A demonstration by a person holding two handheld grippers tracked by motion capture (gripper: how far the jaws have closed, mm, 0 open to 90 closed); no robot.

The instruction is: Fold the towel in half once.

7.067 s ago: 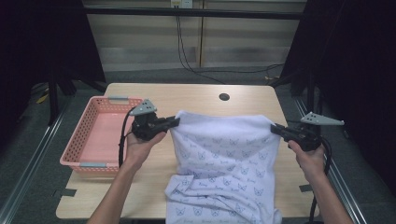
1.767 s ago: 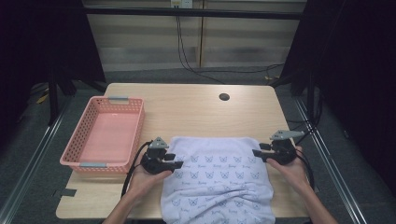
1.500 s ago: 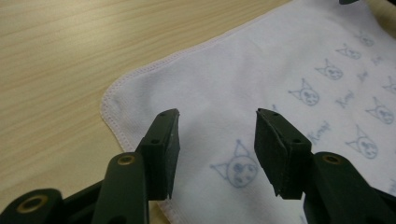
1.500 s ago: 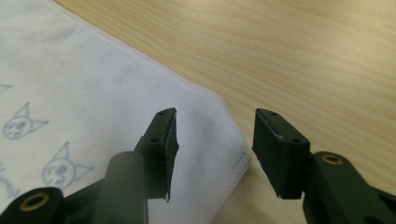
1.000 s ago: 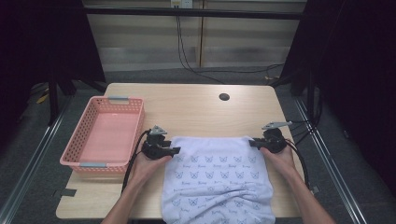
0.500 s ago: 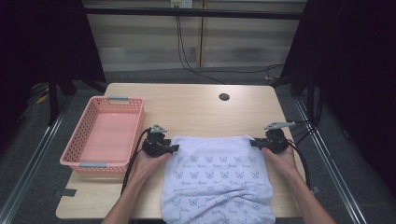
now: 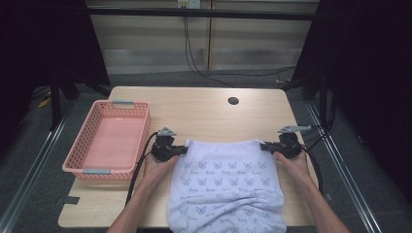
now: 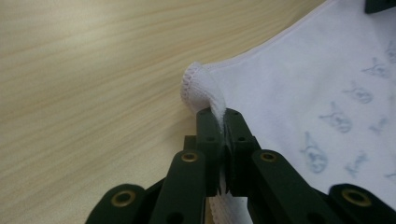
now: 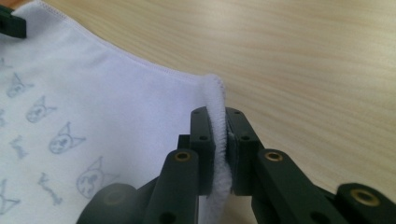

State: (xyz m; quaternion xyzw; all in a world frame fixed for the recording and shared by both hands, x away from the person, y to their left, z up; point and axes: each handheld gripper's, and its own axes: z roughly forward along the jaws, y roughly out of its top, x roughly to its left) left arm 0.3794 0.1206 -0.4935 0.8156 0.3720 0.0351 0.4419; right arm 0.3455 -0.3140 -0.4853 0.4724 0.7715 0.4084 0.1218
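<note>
A white cloth (image 7: 228, 184) printed with small blue animal faces lies flat on the wooden table (image 7: 204, 116), its near part hanging over the front edge. My left gripper (image 7: 184, 149) is at the cloth's far left corner. Its jaws have just been closing, and in the left gripper view the gripper (image 8: 223, 114) is shut on the rolled hem of that corner (image 8: 196, 86). My right gripper (image 7: 265, 145) is at the far right corner. It has closed a little further and is shut (image 9: 217, 114) on the thick hem (image 9: 215, 93).
A pink plastic basket (image 7: 87, 145) with nothing in it stands at the table's left side, close to my left hand. A small dark hole (image 7: 233, 101) is in the tabletop at the back. Bare wood lies beyond the cloth.
Seven seconds ago the cloth was held stretched farther back; it has since come toward the front edge and now lies flat. Over the last second both hands have hardly moved.
</note>
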